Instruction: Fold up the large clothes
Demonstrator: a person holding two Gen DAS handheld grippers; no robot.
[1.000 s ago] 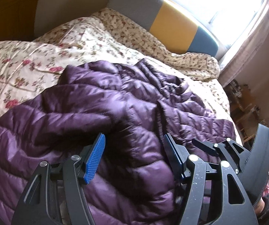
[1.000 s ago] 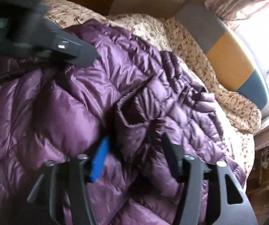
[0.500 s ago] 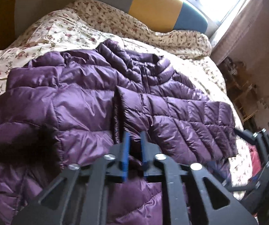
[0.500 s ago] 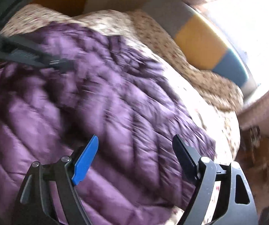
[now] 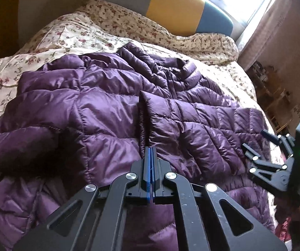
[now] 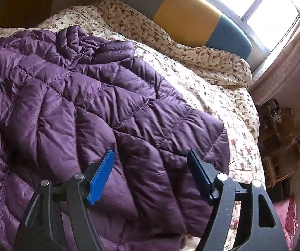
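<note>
A purple quilted puffer jacket (image 5: 112, 113) lies spread on the bed, collar toward the headboard, one sleeve folded across its front. It also shows in the right wrist view (image 6: 83, 108). My left gripper (image 5: 151, 149) is shut with nothing between its pads, just above the jacket's lower front. My right gripper (image 6: 150, 167) is open and empty above the folded sleeve; it also shows in the left wrist view (image 5: 260, 142) at the jacket's right edge.
The bed has a floral quilt (image 5: 70, 33) and a grey, yellow and blue headboard (image 5: 175, 10). A bright window (image 6: 254, 4) and curtain stand at the right. Cluttered shelves (image 6: 279, 129) and a pink cloth (image 6: 286, 215) lie beyond the bed's right side.
My left gripper shut, from wide open a second ago, and the crumpled jacket now lies flatter with a sleeve folded over. My right gripper stayed open and swung toward the jacket's right edge.
</note>
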